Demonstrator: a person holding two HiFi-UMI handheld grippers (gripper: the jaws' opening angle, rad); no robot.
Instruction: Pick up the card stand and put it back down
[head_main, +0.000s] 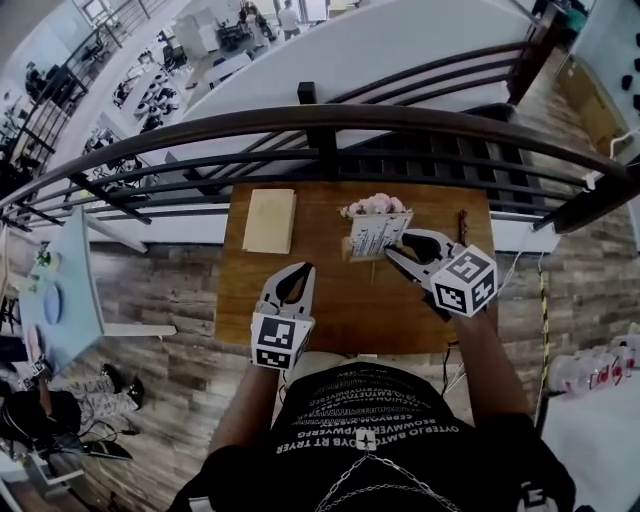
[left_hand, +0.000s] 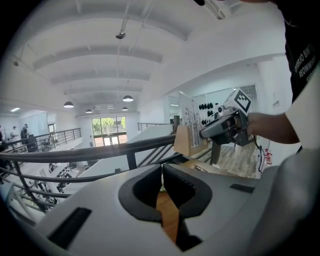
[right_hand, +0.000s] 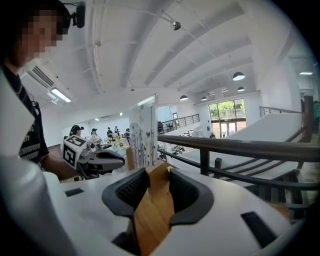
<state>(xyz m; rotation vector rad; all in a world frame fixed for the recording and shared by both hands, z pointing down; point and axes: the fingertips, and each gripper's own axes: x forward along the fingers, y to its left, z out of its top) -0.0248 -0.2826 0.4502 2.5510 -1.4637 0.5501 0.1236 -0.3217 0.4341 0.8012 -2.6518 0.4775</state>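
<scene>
Right gripper view shows the card stand (right_hand: 152, 202) clamped between its jaws.

Dude's in black T-shirt (head_main: 380, 420), short sleeves, white lettering (head_main: 372, 402) across chest, chain pendant (head_main: 366, 440) just below lettering. Ahead of T-shirt: left gripper (head_main: 299, 270), right gripper (head_main: 393, 252), both grey-white shells, black ribbed pads. Each has white cube, black square markers.
</scene>
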